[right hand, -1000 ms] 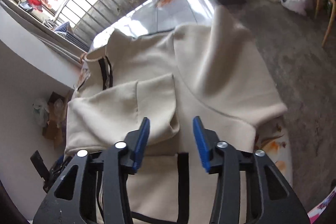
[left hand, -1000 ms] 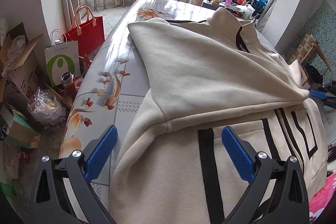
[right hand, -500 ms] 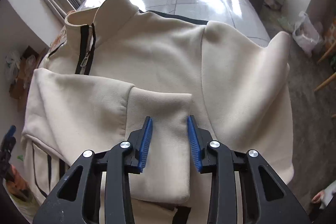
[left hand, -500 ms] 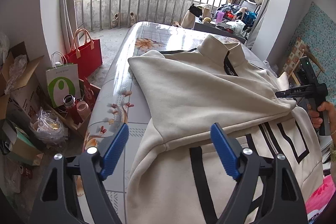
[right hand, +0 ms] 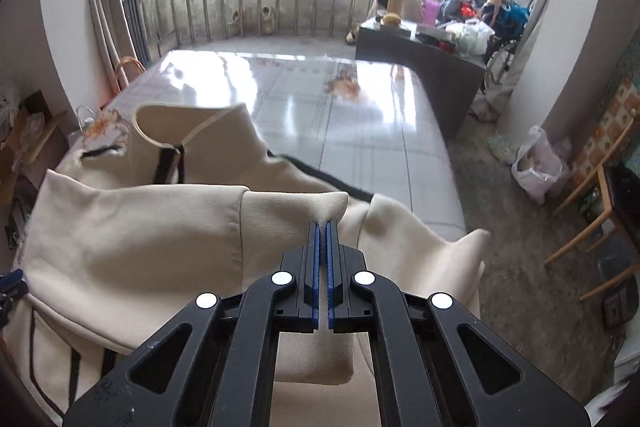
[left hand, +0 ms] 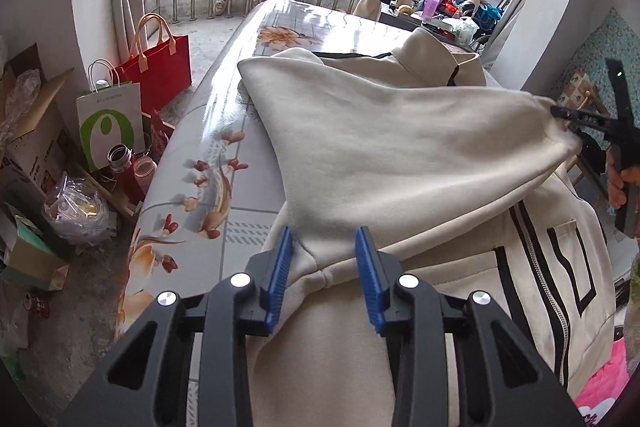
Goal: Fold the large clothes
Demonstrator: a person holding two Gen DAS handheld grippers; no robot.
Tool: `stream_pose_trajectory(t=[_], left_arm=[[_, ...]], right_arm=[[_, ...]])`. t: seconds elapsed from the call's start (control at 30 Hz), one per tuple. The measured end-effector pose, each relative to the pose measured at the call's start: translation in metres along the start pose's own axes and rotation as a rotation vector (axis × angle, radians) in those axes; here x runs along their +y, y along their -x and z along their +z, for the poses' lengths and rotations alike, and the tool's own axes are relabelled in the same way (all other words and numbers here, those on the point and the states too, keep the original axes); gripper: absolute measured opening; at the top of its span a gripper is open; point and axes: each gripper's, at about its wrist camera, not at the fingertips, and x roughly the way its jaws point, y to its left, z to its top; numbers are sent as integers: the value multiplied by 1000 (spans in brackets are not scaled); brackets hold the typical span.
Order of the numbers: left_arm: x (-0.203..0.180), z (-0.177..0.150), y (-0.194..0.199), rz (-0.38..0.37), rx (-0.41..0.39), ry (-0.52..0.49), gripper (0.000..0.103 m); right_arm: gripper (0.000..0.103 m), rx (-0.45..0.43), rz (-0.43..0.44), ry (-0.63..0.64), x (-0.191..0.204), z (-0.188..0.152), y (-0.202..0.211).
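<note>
Two grippers are on the cream jacket (left hand: 400, 155), which lies spread over the glossy floral table (left hand: 208, 163) and takes up most of its near half, collar toward the far edge. Your right gripper (right hand: 323, 227) has its blue pads pressed together on the ribbed cuff (right hand: 292, 211) of a sleeve (right hand: 132, 243); that sleeve is lifted and stretched across the jacket's front. In the left wrist view the same gripper (left hand: 560, 113) shows at the right edge, pinching the cuff end clear of the body. Your left gripper (left hand: 322, 251) sits at the jacket's side nearest the table's left edge, fingers (left hand: 282, 267) narrowly apart on either side of the fold where the sleeve meets the shoulder seam; the fabric lies between them, though whether the pads actually press it is hard to judge. The jacket's black stripes and zip run toward the table's near right corner. Beside the table's left edge on the floor stand a red bag (left hand: 160, 63) and a white paper bag (left hand: 110, 125).
</note>
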Motion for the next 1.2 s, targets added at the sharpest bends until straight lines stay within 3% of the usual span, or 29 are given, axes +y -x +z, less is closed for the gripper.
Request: stream_pose_trajectory(t=[0.1, 0.3, 0.4, 0.5, 0.57, 0.67, 0.77, 0.87, 0.97, 1.03, 1.2], left_arm=[[-3, 1, -1, 12, 0, -11, 32], [-4, 1, -1, 10, -1, -8, 32], [-4, 0, 0, 12, -3, -4, 32], [-2, 0, 1, 3, -6, 9, 32], [2, 1, 7, -7, -15, 28, 32], [7, 0, 21, -45, -55, 37, 32], [5, -3, 28, -81, -63, 16, 32], [5, -10, 17, -32, -1, 14, 32], [13, -13, 22, -32, 13, 40, 32], [18, -13, 35, -1, 2, 33, 32], [24, -4, 69, 37, -50, -17, 32]], right_arm=[[1, 91, -16, -5, -5, -12, -35], [1, 67, -19, -46, -17, -13, -19], [1, 96, -24, -40, -18, -10, -23], [5, 135, -56, -35, -20, -11, -27], [12, 120, -74, -98, -30, -10, -16], [17, 52, 25, -99, -27, -14, 18], [26, 70, 141, 7, 0, -32, 31], [27, 143, 124, 95, 19, -55, 19], [35, 166, 119, 65, 13, -71, 18], [35, 210, 99, 41, 5, -73, 21], [39, 141, 151, 12, 0, -65, 53]])
